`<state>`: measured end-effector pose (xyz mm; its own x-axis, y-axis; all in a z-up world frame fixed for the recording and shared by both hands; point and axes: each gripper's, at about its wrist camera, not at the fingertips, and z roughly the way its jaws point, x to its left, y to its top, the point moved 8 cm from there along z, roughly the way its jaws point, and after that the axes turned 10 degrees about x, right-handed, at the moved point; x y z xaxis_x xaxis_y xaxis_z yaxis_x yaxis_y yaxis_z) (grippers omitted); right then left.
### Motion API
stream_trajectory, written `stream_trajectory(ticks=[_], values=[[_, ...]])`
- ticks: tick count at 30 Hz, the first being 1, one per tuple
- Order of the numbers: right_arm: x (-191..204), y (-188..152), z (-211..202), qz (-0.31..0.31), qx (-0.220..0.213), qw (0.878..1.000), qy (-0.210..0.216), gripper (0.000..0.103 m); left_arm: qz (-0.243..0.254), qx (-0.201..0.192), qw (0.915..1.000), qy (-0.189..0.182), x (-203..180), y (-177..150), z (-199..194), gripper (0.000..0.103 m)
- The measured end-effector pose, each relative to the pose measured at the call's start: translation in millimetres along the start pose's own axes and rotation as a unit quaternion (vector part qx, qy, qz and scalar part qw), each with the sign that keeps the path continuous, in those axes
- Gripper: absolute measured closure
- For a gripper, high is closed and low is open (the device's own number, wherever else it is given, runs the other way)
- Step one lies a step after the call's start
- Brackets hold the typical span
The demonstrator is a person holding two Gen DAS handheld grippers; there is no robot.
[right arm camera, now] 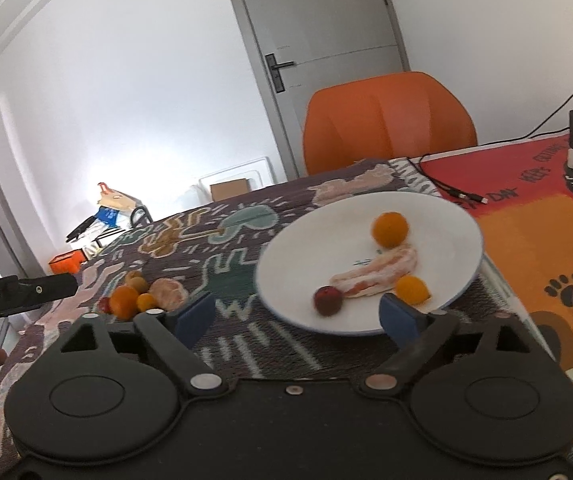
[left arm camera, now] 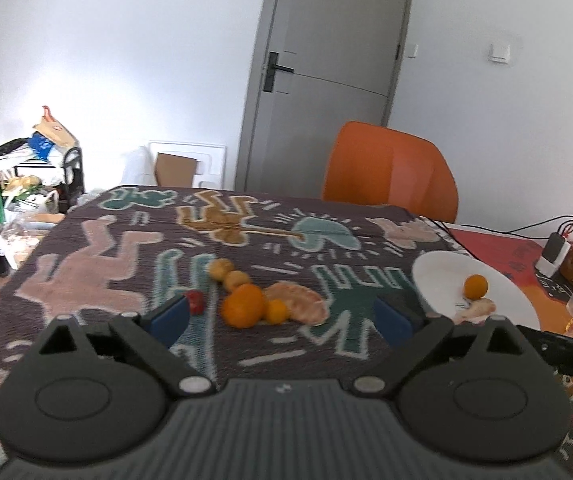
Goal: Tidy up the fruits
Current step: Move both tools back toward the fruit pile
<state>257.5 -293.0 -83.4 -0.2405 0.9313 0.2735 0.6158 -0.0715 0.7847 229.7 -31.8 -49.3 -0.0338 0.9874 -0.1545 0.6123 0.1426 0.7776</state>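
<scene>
Both grippers hover low over the patterned tablecloth (left arm camera: 98,248), fingers spread wide and holding nothing — the left gripper (left arm camera: 282,316) faces a loose heap of fruit (left arm camera: 246,300), the right gripper (right arm camera: 298,316) faces the white plate (right arm camera: 438,216). On the plate lie an orange (right arm camera: 390,229), a peeled segment (right arm camera: 378,272), a small red fruit (right arm camera: 327,300) and a small orange one (right arm camera: 411,290). Beyond the table stands an orange chair (right arm camera: 386,120) — then a grey door (left arm camera: 326,60).

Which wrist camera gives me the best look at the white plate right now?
The right wrist view: the white plate fills the middle, whole rim visible, with four fruits on it. The left wrist view shows the plate only at its right edge, partly hidden behind the left gripper, with fewer fruits visible.
</scene>
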Motion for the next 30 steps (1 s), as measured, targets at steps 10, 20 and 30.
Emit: stream_trajectory(ticks=[10,20,30], values=[[37.6,-9.1,-0.9,-0.026,0.016,0.999,0.024,0.0,-0.009,-0.007,0.9999,0.005,29.5,-10.5,-20.8,0.003],[67.8,-14.4,2.5,-0.059,0.024,0.997,0.03,0.005,-0.018,-0.004,0.9998,0.01,55.0,-18.1,-31.7,0.003],[95.3,-13.2,20.9,-0.081,0.049,0.994,0.051,0.03,-0.031,-0.005,0.9994,0.012,75.9,-17.2,-29.2,0.009]])
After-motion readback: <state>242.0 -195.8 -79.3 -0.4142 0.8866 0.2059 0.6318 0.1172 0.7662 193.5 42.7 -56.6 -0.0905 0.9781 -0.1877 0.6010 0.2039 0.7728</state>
